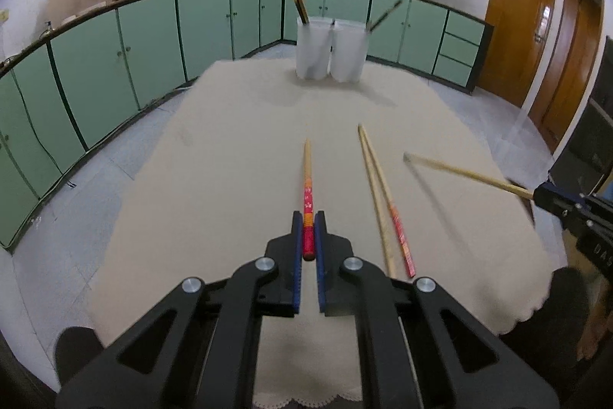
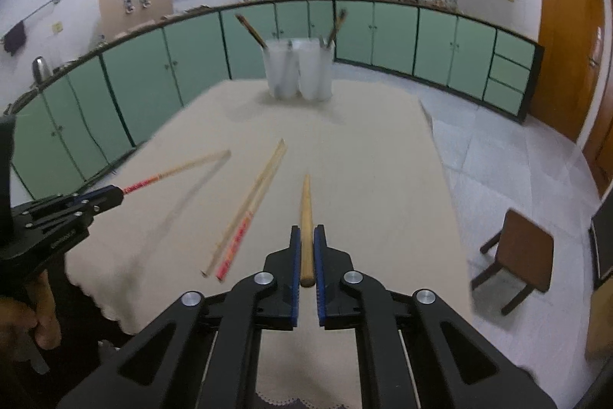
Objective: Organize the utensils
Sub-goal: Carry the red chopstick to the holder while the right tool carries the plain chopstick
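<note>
My left gripper [image 1: 308, 221] is shut on a chopstick with a red patterned handle [image 1: 307, 194], lifted off the beige tablecloth [image 1: 237, 148]. My right gripper [image 2: 306, 236] is shut on a plain wooden chopstick [image 2: 305, 213], also raised. Each gripper shows in the other's view: the right one [image 1: 536, 196] with its stick [image 1: 459, 173], the left one [image 2: 118, 194] with its stick [image 2: 180, 169]. Two more chopsticks lie side by side on the cloth, one plain [image 1: 373, 190], one red-ended [image 1: 398, 236]. Two translucent white cups [image 1: 329, 48] at the far end hold dark utensils.
The table [image 2: 383, 148] drops off at the near scalloped edge and on both sides. A brown wooden stool [image 2: 525, 252] stands on the floor to the right. Green cabinets [image 1: 115, 56] line the far walls. A hand [image 2: 42, 321] holds the left gripper's handle.
</note>
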A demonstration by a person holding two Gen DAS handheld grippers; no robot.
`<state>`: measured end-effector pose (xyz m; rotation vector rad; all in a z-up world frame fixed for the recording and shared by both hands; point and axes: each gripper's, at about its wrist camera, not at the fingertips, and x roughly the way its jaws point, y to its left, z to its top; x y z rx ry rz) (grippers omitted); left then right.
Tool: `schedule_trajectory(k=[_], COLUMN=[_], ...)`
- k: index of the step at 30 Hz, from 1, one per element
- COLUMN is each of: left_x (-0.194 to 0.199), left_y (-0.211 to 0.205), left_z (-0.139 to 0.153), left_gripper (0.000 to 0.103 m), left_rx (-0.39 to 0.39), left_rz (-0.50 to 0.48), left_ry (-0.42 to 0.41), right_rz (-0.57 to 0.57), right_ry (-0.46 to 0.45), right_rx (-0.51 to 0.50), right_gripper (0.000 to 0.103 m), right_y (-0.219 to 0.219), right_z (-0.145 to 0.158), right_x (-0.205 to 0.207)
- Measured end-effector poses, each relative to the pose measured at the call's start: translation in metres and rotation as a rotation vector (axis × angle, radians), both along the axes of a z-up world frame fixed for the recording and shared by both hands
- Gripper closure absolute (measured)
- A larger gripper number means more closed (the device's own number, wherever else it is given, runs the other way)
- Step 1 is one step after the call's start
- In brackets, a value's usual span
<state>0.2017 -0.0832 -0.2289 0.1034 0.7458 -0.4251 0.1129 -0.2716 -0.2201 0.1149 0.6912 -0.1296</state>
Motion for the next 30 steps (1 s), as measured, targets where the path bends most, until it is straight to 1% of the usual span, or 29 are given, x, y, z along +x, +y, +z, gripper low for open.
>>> schedule_trajectory(k=[5,8,12,14,17,21,24,26,30], left_x=[-0.005,-0.007,-0.009,-0.007,0.002,0.017,0.030,0.035,0.041], left_y=[0.003,0.003,0.002,0.001,0.002,0.009,0.015,0.017,0.015], left_z=[0.049,0.070,0.091,0.095,0.097,0.099,0.098,0.097,0.101], left_gripper=[0.098,0.098,0.098,0.098,0.098,0.098,0.098,0.098,0.098], left_rx=[-0.029,-0.037,-0.049,-0.052,-0.063,-0.081,-0.089,-0.081,-0.062], left_rz=[-0.013,-0.022,-0.036,-0.046,-0.064,-0.093,-0.104,-0.103,-0.111], left_ry=[-0.041,-0.066,-0.087,-0.083,-0.047,0.027,0.075,0.086,0.076], right_rz=[0.048,0.071,0.101,0.113,0.124,0.132,0.135,0.140,0.150], right_ry=[-0.034,-0.051,-0.049,-0.036,-0.028,-0.025,-0.031,-0.031,-0.034], right_rx=[-0.010,-0.012,-0.021,-0.020,-0.018,0.009,0.006,0.007,0.009], right_gripper=[0.096,0.096,0.096,0.096,0.096,0.096,0.096,0.096,0.096], right_y=[-0.004,-0.005,-0.004,-0.005,-0.008,-0.015,-0.017,-0.018,-0.018], right_z=[0.053,0.072,0.083,0.084,0.086,0.092,0.094,0.093,0.091], right_x=[0.008,0.017,0.031,0.041,0.052,0.061,0.064,0.066,0.065])
